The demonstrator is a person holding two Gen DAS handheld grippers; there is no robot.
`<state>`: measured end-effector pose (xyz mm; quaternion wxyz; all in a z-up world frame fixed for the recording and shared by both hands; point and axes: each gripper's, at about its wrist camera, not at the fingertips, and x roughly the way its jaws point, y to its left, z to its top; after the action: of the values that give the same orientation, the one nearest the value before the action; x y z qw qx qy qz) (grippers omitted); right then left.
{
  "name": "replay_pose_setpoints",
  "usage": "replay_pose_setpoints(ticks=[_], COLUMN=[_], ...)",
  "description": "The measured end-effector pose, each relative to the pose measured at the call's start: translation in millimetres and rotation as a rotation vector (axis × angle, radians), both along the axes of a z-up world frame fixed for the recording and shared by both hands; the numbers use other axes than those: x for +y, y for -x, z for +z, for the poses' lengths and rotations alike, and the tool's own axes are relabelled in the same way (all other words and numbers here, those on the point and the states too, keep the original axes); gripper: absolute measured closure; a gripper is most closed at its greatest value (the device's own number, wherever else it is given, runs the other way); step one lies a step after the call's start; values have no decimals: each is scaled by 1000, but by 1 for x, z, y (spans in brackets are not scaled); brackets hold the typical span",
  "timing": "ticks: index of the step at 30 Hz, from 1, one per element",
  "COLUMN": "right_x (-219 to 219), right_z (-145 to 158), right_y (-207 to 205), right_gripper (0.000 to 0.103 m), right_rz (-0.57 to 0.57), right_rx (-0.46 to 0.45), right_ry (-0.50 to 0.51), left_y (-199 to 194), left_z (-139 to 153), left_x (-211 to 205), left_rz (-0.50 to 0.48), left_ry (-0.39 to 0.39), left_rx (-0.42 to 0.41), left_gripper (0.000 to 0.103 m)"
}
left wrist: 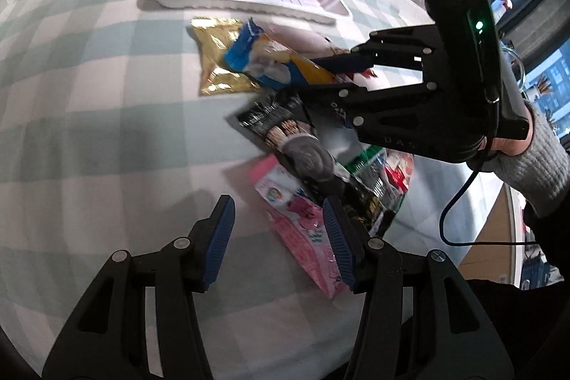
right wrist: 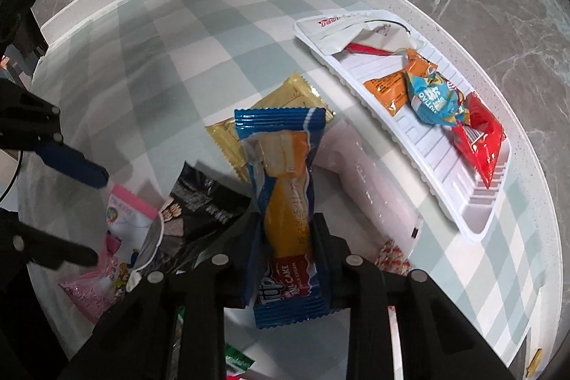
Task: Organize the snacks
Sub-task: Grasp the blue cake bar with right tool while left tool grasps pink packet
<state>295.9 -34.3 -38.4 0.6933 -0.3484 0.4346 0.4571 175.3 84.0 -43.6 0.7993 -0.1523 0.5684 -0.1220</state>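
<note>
My right gripper (right wrist: 285, 227) is shut on a blue and orange roll cake packet (right wrist: 285, 166), pinched at its middle and held above the table. In the left wrist view the same packet (left wrist: 256, 59) hangs from the right gripper (left wrist: 320, 77) over a gold packet (left wrist: 213, 59). My left gripper (left wrist: 278, 205) is open above a pink packet (left wrist: 302, 237), its right pad near the packet's edge. A white tray (right wrist: 473, 223) at the far side holds an orange, a light blue and a red snack.
A black packet (left wrist: 281, 120) lies across the pink one, with a green packet (left wrist: 374, 173) beside it. The checked tablecloth (left wrist: 89, 130) covers a round white table. A person's hand in a grey sleeve (left wrist: 534, 159) holds the right gripper.
</note>
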Motion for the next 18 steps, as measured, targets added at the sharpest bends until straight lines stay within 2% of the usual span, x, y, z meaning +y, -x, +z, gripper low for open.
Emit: replay_pose_setpoints(ticks=[7, 11, 14, 18], right_x=[-9, -12, -14, -16], right_z=[2, 3, 3, 3], right_y=[8, 6, 7, 6], right_gripper=[74, 74, 74, 73], right_rz=[-36, -64, -79, -92], right_rx=[10, 21, 20, 27], right_ry=[-19, -29, -34, -40], left_y=[-2, -3, 1, 9], left_z=[-14, -19, -18, -17], left_x=[-22, -30, -26, -1], left_rz=[-13, -34, -39, 9], left_ry=[-25, -96, -148, -184], left_rx=[46, 44, 44, 56], left_gripper=[53, 53, 53, 53])
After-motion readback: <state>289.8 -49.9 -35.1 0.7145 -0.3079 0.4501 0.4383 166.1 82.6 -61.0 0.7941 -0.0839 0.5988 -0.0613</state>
